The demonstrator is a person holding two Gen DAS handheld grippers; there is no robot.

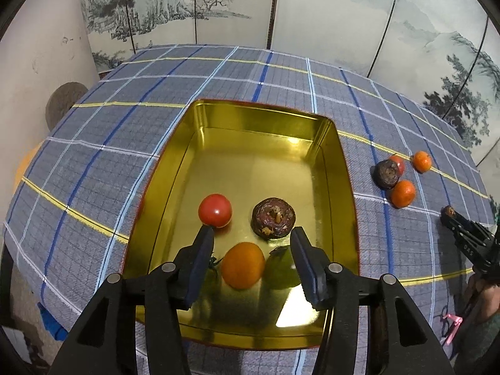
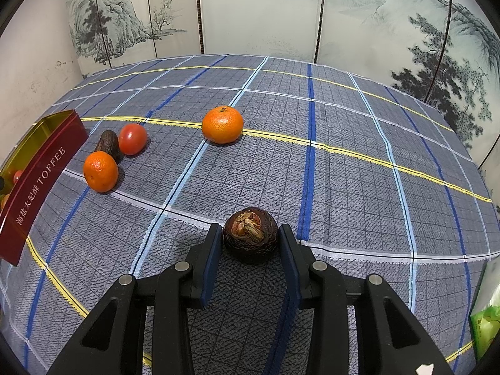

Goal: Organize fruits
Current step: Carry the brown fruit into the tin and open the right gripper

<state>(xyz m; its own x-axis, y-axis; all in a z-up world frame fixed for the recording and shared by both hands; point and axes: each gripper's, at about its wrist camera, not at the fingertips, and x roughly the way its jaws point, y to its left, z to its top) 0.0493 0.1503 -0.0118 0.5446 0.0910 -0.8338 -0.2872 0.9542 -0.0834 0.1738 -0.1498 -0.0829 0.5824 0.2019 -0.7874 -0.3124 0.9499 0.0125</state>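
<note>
My left gripper (image 1: 252, 231) hangs open above the gold tin (image 1: 256, 115). A mandarin (image 1: 243, 265) lies on the tin floor between its fingers, clear of both pads. Further in rest a tomato (image 1: 215, 210) and a dark brown wrinkled fruit (image 1: 273, 217). My right gripper (image 2: 250, 229) is shut on another dark brown fruit (image 2: 251, 234), low over the checked cloth. Loose on the cloth lie a mandarin (image 2: 222, 124), a second mandarin (image 2: 100, 171), a tomato (image 2: 132, 138) and a dark fruit (image 2: 107, 144).
The tin's red outer wall (image 2: 40, 181), lettered TOFFEE, stands at the left of the right wrist view. A painted folding screen (image 2: 259, 9) closes off the back of the table. A green packet (image 2: 486, 322) sits at the right edge.
</note>
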